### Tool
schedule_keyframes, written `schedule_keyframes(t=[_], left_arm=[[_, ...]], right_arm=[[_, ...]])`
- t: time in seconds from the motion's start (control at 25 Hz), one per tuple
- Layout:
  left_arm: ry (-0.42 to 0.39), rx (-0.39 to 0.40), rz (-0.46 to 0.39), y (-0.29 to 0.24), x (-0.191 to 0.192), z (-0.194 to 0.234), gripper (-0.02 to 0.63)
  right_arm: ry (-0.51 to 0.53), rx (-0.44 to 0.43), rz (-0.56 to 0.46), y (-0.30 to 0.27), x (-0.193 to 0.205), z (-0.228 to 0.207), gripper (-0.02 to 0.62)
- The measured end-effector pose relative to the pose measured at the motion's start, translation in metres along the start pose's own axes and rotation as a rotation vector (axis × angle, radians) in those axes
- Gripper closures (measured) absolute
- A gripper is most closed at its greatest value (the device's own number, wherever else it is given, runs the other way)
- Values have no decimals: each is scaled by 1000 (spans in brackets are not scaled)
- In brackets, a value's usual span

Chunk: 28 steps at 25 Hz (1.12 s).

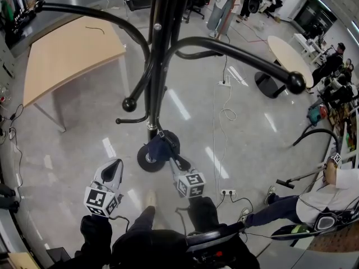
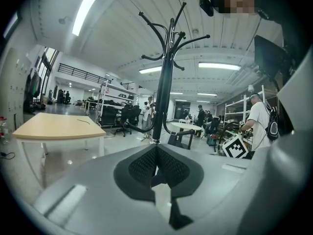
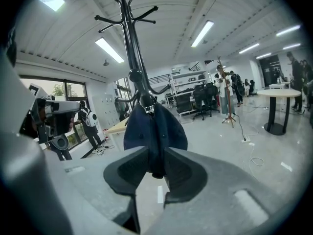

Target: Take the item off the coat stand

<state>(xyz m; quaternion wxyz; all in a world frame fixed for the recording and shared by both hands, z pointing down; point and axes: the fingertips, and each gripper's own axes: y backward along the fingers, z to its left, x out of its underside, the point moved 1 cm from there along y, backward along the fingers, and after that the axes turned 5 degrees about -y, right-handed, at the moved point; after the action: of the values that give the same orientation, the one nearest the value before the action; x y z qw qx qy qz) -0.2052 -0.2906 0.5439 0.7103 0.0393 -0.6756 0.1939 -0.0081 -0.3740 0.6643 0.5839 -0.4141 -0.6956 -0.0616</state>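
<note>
1. Floor (image 1: 84, 122): glossy grey, filling the head view. It lies open at left of the stand's foot; a white cable (image 1: 226, 114) runs down right of centre.

2. Coat stand (image 1: 152, 66): black pole with curved, ball-tipped arms. The head view looks down it from above, arms reaching to the upper left and upper right. Only the two gripper views show its full height, crown of hooks at top (image 2: 164, 97) (image 3: 128, 33).

3. Bench (image 1: 67, 55): pale wood top on white legs, upper left of the head view, well apart from the stand. The left gripper view shows it at left (image 2: 54, 127), edge-on.

4. Round white table (image 1: 289, 55): upper right, well apart from the stand; also at the right edge of the right gripper view (image 3: 283, 92).

5. Seated person (image 1: 314, 203): lower right of the head view, white top, near the frame edge.

6. Left tongs (image 1: 116, 164): lower left of centre, beside the stand's foot and touching nothing. Their own view shows the pads (image 2: 146, 163) pressed together, nothing between them (image 2: 156, 148), pole straight ahead.

7. Right tongs (image 1: 166, 153): lower centre, at the pole. Their own view shows them clamped on entry 8, one pad on either side (image 3: 156, 155).

8. Dark blue cloth item (image 3: 155, 129): hangs from a low hook on the pole, folded, its lower edge gripped. In the head view it is a small dark patch over the round foot (image 1: 159, 147); the left gripper view does not show it.
</note>
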Motion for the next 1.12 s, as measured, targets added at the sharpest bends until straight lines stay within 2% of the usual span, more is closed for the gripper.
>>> schedule_keyframes(t=[0.72, 1.12], left_arm=[[-3, -8, -4, 1, -1, 2, 602], [-4, -5, -3, 1, 0, 1, 602]], right_arm=[[-10, 6, -7, 0, -3, -3, 572], [-7, 8, 1, 0, -3, -3, 580]])
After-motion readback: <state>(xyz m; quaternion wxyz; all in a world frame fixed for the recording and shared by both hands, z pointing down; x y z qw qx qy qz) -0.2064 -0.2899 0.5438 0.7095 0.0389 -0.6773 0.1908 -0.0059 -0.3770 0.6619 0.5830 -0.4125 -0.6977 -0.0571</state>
